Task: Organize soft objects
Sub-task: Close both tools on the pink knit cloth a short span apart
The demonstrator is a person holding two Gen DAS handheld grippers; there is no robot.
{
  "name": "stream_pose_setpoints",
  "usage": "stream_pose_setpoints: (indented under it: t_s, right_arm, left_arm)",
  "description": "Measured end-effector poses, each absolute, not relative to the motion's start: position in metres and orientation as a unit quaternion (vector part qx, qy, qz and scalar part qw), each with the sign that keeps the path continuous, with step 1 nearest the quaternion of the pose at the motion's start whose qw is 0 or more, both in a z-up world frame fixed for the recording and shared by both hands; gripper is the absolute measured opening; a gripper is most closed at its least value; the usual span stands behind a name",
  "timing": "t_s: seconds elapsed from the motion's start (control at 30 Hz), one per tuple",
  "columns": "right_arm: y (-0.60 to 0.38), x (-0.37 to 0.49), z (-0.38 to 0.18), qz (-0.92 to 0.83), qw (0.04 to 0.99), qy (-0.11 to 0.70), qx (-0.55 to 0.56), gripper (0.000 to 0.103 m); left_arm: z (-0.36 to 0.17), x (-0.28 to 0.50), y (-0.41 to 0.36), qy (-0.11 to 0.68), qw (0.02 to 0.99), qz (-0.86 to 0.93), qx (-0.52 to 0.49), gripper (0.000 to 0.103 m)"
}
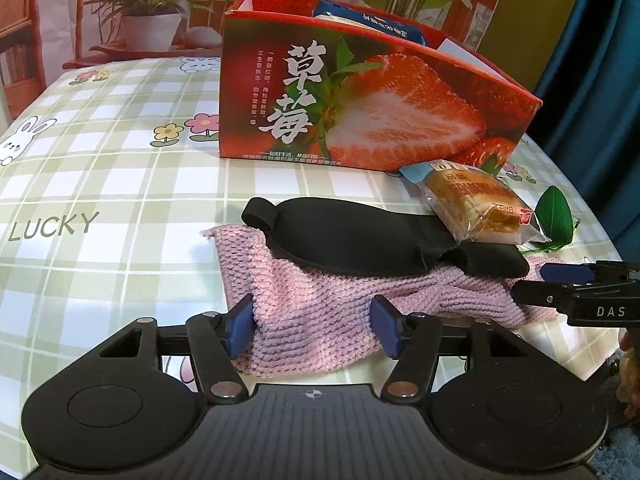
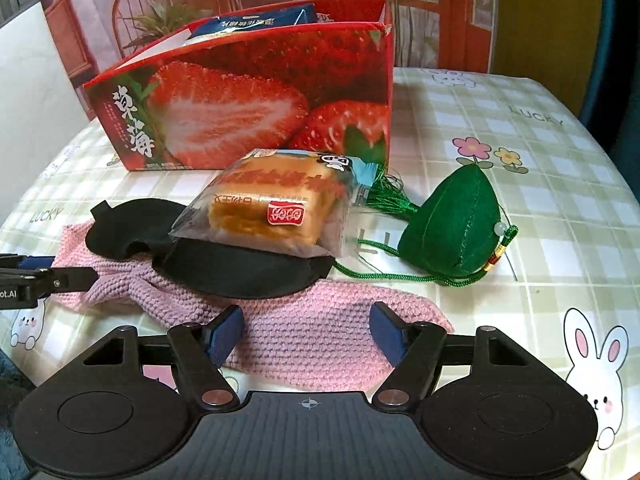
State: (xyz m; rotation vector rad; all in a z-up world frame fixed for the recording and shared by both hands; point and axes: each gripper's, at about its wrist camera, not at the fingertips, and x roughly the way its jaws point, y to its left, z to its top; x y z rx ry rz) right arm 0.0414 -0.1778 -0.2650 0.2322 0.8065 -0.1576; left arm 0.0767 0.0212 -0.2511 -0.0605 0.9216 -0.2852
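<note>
While both grippers sit at the near edge of the pink knitted cloth (image 1: 320, 312), the move ahead, as I judge it, turns on how that cloth runs: its long axis lies from nine o'clock to three o'clock across both wrist views, with one gripper at each end.

Starting at the left, the left gripper (image 1: 314, 330) straddles the cloth's near left end. Its blue pads stand apart, with a bunched fold of cloth filling the gap between them; the left pad touches the fold, but I cannot tell whether the pair is pressing on it. The cloth lies at twelve o'clock from this gripper, right at its tips. Farther along, the right gripper (image 2: 306, 330) has its jaws apart over the cloth's right end, the cloth lying flat beneath and between the pads, not pinched. Each hand is nearest its own end.

On the cloth rests a black eye mask (image 2: 224, 264), and a wrapped cake (image 2: 272, 208) lies tilted on the mask's right half. A green stuffed pouch (image 2: 452, 224) with a cord sits on the table at two o'clock from the right gripper, just beside the cake. Lifting the cloth would probably carry the mask and cake along.

Behind them, at twelve o'clock, stands a red strawberry box (image 1: 360, 112), open-topped, a blue packet (image 1: 372, 24) showing inside. All of it sits on a green-checked tablecloth (image 1: 100, 168) printed with rabbits and flowers. Potted plants and a chair show in the backdrop behind.
</note>
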Motion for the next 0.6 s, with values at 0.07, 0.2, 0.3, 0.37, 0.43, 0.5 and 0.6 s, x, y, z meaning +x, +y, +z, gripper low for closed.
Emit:
stream_pose_setpoints:
  t_s: [0.07,0.2,0.3,0.37,0.43,0.5,0.6]
  right_arm:
    - [-0.178,0.042,-0.266,-0.077,0.911,0.388,0.113,0.067]
    - [-0.173,0.044,-0.269,-0.079,0.915,0.384,0.093,0.062]
    - [-0.166,0.043,-0.269,-0.067,0.918,0.384,0.078,0.046]
    - [-0.162,0.043,-0.267,-0.057,0.918,0.386,0.074,0.039]
    - [-0.159,0.043,-0.267,-0.052,0.917,0.388,0.071,0.037]
    - [-0.158,0.043,-0.267,-0.049,0.917,0.388,0.074,0.037]
    - [-0.157,0.043,-0.267,-0.047,0.917,0.388,0.077,0.037]
  left_arm:
    - [-0.251,0.077,0.02,0.442,0.886,-0.136,-0.028,0.064]
    - [-0.252,0.079,0.02,0.441,0.887,-0.135,-0.028,0.063]
    - [-0.252,0.078,0.019,0.44,0.887,-0.136,-0.022,0.06]
    - [-0.252,0.078,0.017,0.441,0.887,-0.135,-0.019,0.06]
    - [-0.252,0.078,0.016,0.441,0.888,-0.134,-0.014,0.061]
    - [-0.252,0.078,0.016,0.44,0.888,-0.134,-0.015,0.06]
    - [-0.252,0.078,0.015,0.44,0.888,-0.134,-0.011,0.06]
